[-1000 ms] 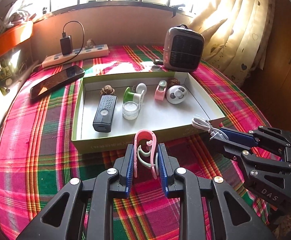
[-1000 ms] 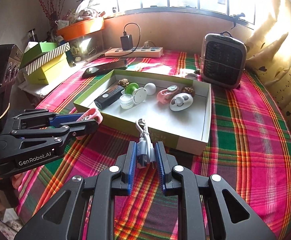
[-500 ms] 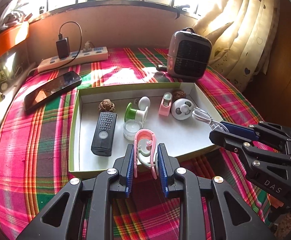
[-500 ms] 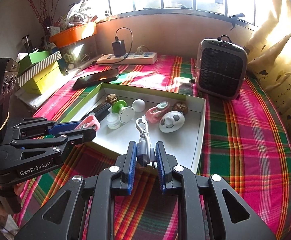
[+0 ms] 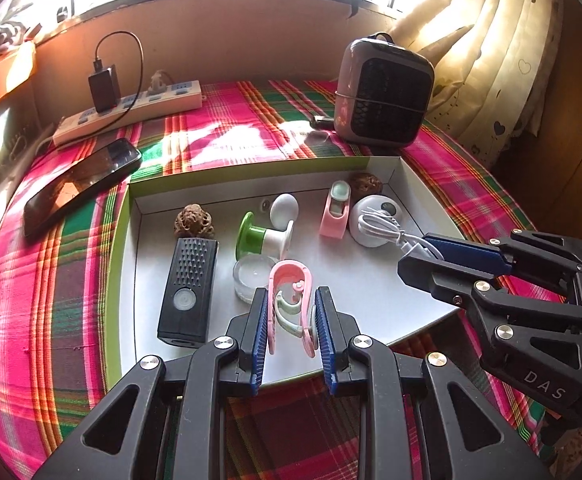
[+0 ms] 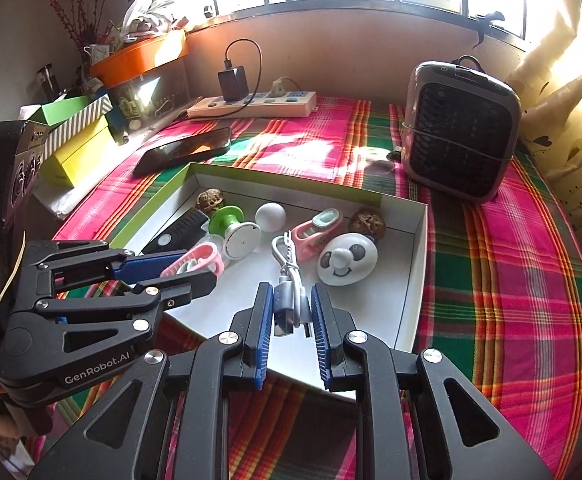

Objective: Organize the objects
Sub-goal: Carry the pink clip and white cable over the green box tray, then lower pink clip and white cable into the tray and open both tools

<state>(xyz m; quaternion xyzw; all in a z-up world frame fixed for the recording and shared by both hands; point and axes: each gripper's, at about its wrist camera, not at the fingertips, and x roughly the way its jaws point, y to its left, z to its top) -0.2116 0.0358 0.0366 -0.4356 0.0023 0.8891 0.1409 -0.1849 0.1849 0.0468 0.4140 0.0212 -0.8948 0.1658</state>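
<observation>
Pink clip (image 5: 291, 304) pinched in left jaws, white cable (image 6: 289, 280) in right, cable's plug end half-hidden between pads.

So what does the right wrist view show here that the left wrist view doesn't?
Only the right wrist view: the orange basin and stacked green and yellow boxes.

Only the left wrist view: the clear cup unobstructed.

Both: the white tray, phone, heater, left gripper shut on the pink clip, right gripper shut on the white cable.

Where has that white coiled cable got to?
The white coiled cable is pinched in the right gripper, hanging over the white cardboard tray beside the white panda-faced gadget.
</observation>
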